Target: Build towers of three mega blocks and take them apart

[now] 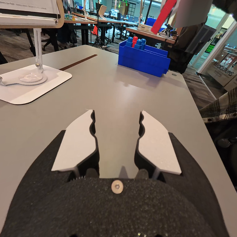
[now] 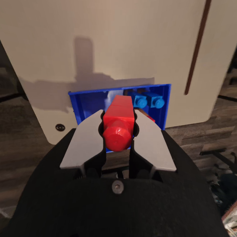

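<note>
A red mega block tower (image 2: 119, 119), at frame centre in the right wrist view, hangs clamped between the fingers of the right gripper (image 2: 118, 120) above the blue bin (image 2: 167, 102), where blue blocks (image 2: 139, 102) stand at upper right. The left gripper (image 1: 117, 123) waits open and empty over the grey table (image 1: 115, 89). Best practice, arguably: keep the stack vertical and clear the bin wall before setting down.
</note>
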